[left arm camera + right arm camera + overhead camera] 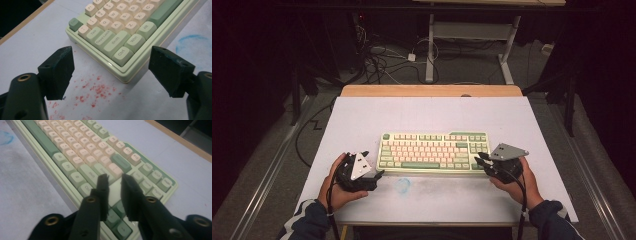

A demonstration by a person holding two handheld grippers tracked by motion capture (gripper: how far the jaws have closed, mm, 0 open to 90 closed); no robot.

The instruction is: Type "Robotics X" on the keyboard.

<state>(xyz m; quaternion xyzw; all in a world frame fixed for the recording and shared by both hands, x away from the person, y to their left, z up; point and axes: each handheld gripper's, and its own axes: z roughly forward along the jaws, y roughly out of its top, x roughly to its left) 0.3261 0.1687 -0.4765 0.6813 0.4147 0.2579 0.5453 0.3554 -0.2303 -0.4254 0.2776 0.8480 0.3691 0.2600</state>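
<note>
On the white tabletop (362, 115), near its middle: a green-and-cream mechanical keyboard (434, 151), flat, long side toward the person. Flanked at both short ends by tongs. Left tongs (373, 175) just beside the lower left corner, jaws spread wide, Ctrl key (122, 53) between them but untouched. Right tongs (481, 159) over the lower right corner above the arrow keys, jaws narrow with a small gap, holding nothing. Judged early in the work: both tongs brought up to the keyboard, no grip yet, lifting or shifting still ahead. Underfoot of it all, red specks (98, 90) and a blue smudge (402, 185) on the sheet. Beyond, a wooden edge (432, 90), cables (382, 60) on grey floor, another desk's legs (430, 47), dark surroundings.
</note>
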